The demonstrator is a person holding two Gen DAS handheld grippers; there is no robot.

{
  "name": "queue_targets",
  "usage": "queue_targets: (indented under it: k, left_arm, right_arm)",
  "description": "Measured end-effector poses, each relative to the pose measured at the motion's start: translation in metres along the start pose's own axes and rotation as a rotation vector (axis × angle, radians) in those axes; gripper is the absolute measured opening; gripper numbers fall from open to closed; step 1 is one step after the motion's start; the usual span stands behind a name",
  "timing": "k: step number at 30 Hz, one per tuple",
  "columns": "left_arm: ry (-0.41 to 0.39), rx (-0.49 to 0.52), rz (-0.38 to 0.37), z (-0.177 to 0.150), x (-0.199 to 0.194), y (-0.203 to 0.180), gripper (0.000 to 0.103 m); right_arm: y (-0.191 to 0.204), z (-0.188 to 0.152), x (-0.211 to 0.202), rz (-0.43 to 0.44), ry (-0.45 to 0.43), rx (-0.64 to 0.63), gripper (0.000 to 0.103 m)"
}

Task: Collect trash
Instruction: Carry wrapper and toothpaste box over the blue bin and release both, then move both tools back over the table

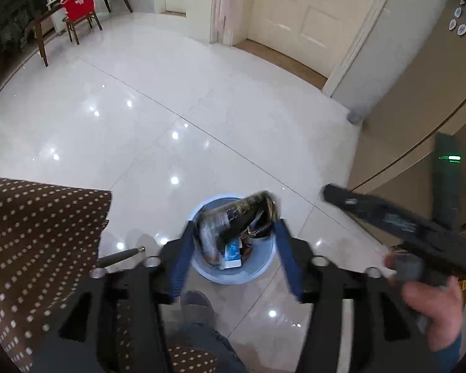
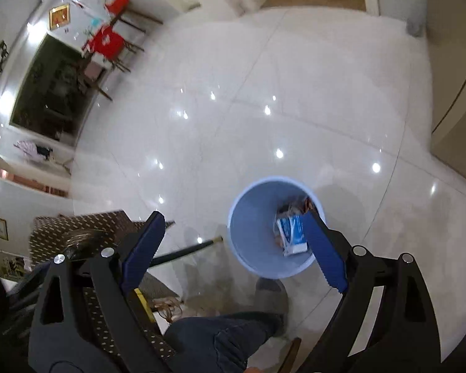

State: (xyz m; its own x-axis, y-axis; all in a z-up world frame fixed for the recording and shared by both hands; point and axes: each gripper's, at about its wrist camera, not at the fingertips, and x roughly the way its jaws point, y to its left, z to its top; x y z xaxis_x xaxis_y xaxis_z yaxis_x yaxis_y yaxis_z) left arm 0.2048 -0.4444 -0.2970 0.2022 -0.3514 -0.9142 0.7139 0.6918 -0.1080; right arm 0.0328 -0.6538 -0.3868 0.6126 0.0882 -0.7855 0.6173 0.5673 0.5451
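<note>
A light blue bin [image 1: 208,273] stands on the white tiled floor, right under my left gripper [image 1: 234,225]. A dark crumpled wrapper [image 1: 233,217] hangs over the bin's mouth at the tips of the blue fingers [image 1: 180,267]; it looks loose, with the jaws apart. Inside the bin [image 2: 242,217] lie a blue-and-white packet [image 2: 292,233] and other scraps. My right gripper [image 2: 233,220] stands wide open beside the bin with nothing between its fingers. In the left wrist view a hand [image 1: 431,304] holds that right gripper's black body at the right edge.
A brown dotted cloth [image 1: 40,233] covers furniture at the left. Beside it a dark stick with a brass tip [image 1: 121,255] lies on the floor. The person's grey slipper [image 1: 198,307] stands just before the bin. Chairs with red covers [image 1: 77,3] and doors [image 1: 310,9] stand far off.
</note>
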Motion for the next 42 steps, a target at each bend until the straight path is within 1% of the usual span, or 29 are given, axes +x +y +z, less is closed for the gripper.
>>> queue_targets:
  k: [1, 2, 4, 8, 12, 18, 26, 34, 42]
  left_arm:
    - [-0.002, -0.004, -0.003, 0.002, 0.001, -0.001, 0.076]
    - [-0.012, -0.009, 0.004, 0.005, 0.000, -0.002, 0.084]
    - [-0.039, -0.012, 0.027, 0.005, -0.007, -0.005, 0.087]
    - [-0.076, -0.014, 0.041, 0.000, -0.028, -0.001, 0.088]
    - [-0.127, -0.023, 0.049, -0.007, -0.056, 0.003, 0.088]
    - [-0.221, -0.028, 0.062, -0.022, -0.106, 0.011, 0.090]
    - [-0.343, -0.045, 0.077, -0.044, -0.172, 0.026, 0.092]
    - [-0.402, -0.074, 0.107, -0.074, -0.210, 0.049, 0.092]
    - [-0.447, -0.153, 0.128, -0.113, -0.241, 0.088, 0.092]
  right_arm:
    - [0.001, 0.001, -0.011, 0.006, -0.023, -0.002, 0.090]
    - [0.005, -0.001, -0.016, 0.010, -0.036, -0.002, 0.090]
    - [0.007, 0.000, -0.031, 0.022, -0.061, -0.009, 0.092]
    - [0.015, -0.001, -0.047, 0.024, -0.086, -0.035, 0.097]
    - [0.029, -0.006, -0.055, 0.023, -0.095, -0.048, 0.097]
    - [0.063, -0.018, -0.072, 0.025, -0.118, -0.106, 0.097]
    - [0.113, -0.036, -0.103, 0.056, -0.166, -0.201, 0.097]
    - [0.162, -0.052, -0.123, 0.086, -0.186, -0.291, 0.097]
    - [0.212, -0.077, -0.132, 0.120, -0.191, -0.386, 0.097]
